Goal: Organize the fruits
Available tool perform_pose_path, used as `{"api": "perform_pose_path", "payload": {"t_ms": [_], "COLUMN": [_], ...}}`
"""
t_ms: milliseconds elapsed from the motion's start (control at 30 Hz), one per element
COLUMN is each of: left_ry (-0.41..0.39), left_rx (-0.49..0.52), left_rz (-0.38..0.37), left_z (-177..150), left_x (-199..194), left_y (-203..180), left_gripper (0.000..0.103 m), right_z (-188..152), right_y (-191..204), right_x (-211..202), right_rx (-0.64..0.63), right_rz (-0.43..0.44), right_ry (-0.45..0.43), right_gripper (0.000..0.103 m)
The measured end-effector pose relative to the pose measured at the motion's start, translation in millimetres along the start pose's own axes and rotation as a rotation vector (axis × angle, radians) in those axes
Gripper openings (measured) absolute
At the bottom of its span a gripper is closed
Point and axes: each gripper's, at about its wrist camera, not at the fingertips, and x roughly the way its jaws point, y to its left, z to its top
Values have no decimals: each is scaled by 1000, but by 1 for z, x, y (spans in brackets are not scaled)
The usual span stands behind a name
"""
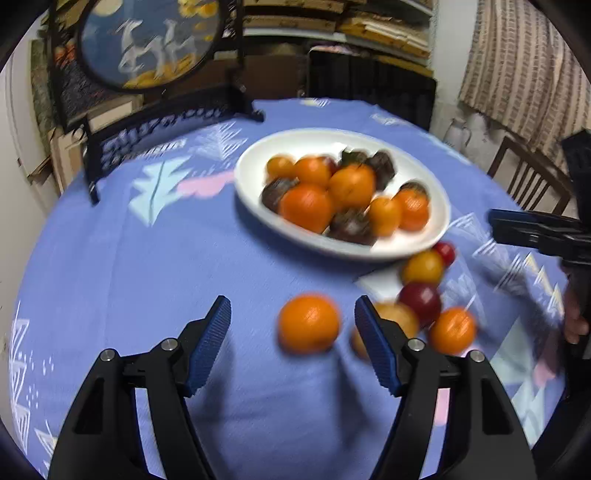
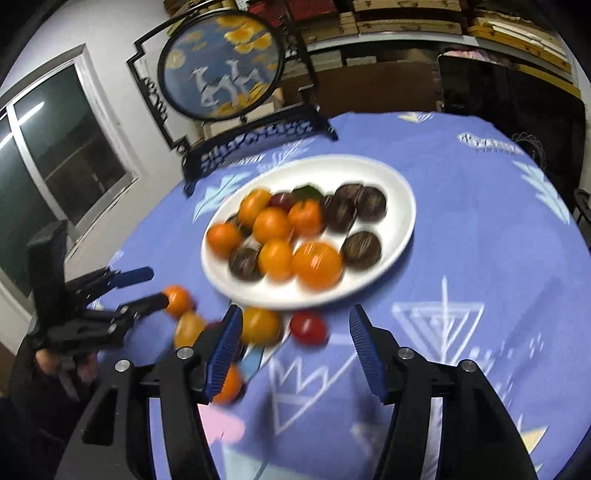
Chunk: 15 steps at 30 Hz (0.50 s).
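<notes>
A white oval plate [image 1: 424, 177] [image 2: 402, 206] on the blue tablecloth holds several oranges and dark brown fruits. Loose fruit lies in front of it: an orange [image 1: 308, 322], a second orange [image 1: 452, 329], a dark red fruit [image 1: 421, 301], a yellow-orange one [image 1: 423, 266] and a small red one [image 1: 445, 253] [image 2: 308, 326]. My left gripper [image 1: 293, 314] is open, with the nearest loose orange between its fingers but apart from them. My right gripper [image 2: 293, 325] is open and empty, just before the plate's near rim. The left gripper [image 2: 147, 288] also shows at left in the right wrist view.
A round painted screen on a black stand [image 1: 147, 44] [image 2: 221, 66] stands at the table's far left edge. Shelves with boxes [image 1: 369, 26] and a dark cabinet are behind the table. A wooden chair [image 1: 528, 181] is at right. A window [image 2: 55, 147] is at left.
</notes>
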Motion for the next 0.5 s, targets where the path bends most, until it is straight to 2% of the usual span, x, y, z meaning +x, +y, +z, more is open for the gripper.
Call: {"api": "perform_pose_path", "payload": {"t_ms": [67,167,233,333,467,500], "left_ry": [14,17,30,22,78,79], "left_rx": [-20,-28,-18,15,-28,-33], "left_rz": [9,-17,-41,-29,-114,-120], "left_z": [-6,-6,-5,-2,-1,-1], "left_x": [2,8,15,23,40,40], "left_y": [6,7,-1,-12,-5,-4], "left_gripper": [68,69,69,69,69,65], "right_z": [-11,-20,-24,-31,-39,-42], "right_y": [3,8,13,21,37,43], "right_x": [0,0,1,4,16,19], "right_rx": [14,18,6,-20,-83,-107], "right_rz": [15,17,18,25,31,34], "right_ry": [19,38,49,67,111,122], "right_gripper": [61,61,61,61,60,60]}}
